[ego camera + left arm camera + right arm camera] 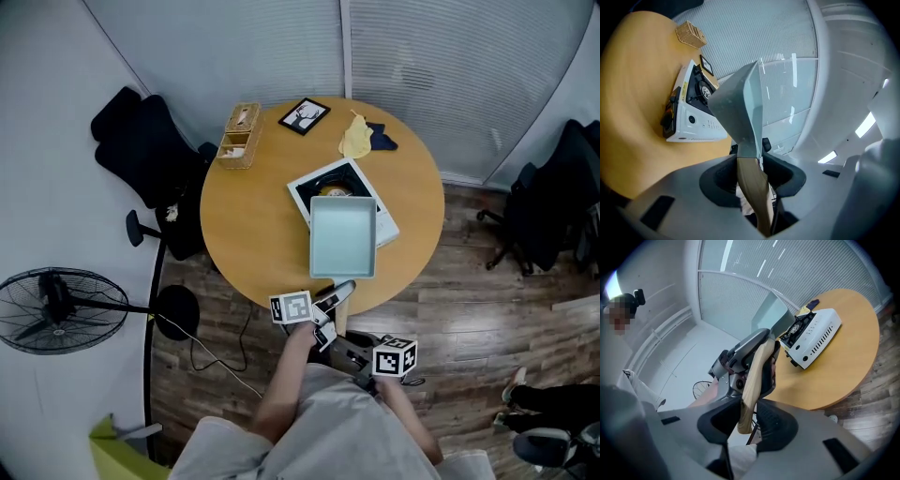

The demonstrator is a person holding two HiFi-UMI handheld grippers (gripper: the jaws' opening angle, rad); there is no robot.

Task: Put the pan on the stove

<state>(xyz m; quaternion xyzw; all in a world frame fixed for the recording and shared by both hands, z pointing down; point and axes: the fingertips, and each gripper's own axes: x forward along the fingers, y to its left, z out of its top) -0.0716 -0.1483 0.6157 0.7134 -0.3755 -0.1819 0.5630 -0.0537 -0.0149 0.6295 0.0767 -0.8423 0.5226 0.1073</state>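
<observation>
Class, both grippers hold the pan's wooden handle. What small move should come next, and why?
Probably ease the pan forward and lower it. The left gripper and right gripper are both shut on its handle, and the pan seems to hang over the near part of the stove, leaving the burner partly uncovered.

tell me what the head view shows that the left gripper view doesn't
Only the head view shows the floor fan and the yellow cloth. Only the left gripper view shows the left gripper clamped on the wooden handle, plus ceiling lights. Both show the pan, the stove, the wicker basket and the round table.
</observation>
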